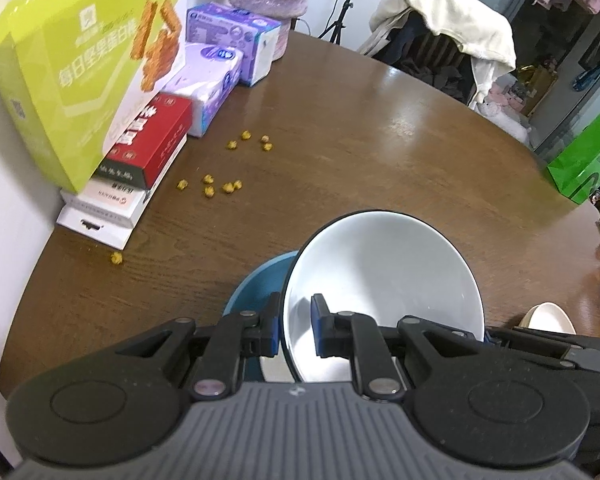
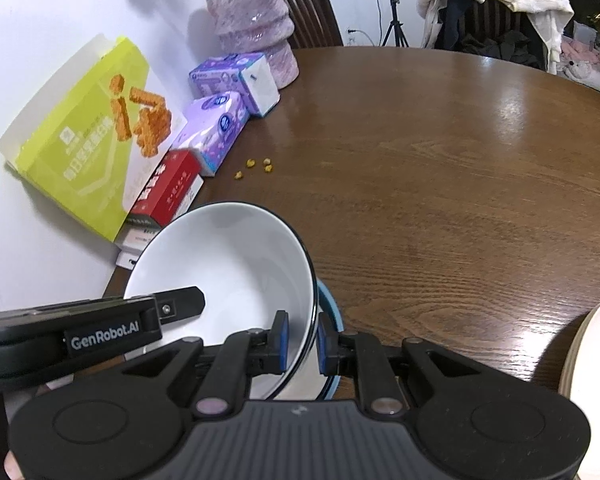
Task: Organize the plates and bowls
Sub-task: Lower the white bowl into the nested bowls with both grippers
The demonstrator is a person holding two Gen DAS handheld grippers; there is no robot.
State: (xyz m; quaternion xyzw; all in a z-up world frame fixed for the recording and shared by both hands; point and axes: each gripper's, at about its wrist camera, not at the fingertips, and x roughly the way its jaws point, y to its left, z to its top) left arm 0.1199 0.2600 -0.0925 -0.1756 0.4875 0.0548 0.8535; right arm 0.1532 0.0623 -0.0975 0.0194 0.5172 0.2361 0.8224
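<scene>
**White bowl carried by both grippers over the blue dish**

On the brown table (image 2: pixel 440 184), the white bowl (image 2: pixel 228 256) hangs at lower centre. The right gripper (image 2: pixel 302 344) pinches one side of its rim and the left gripper (image 1: pixel 296 326) the opposite side. A blue dish (image 1: pixel 256 284) lies underneath. Judged next: lower evenly, nest, then release.

Table: round dark wooden table (image 1: pixel 380 128) below me.
Along its wall edge: stacked boxes (image 1: pixel 140 168), two purple tissue packs (image 1: pixel 216 76), a pink vase (image 2: pixel 256 28).
Scattered: small yellow crumbs (image 1: pixel 220 184).
Near edge: blue dish (image 1: pixel 260 280).
</scene>
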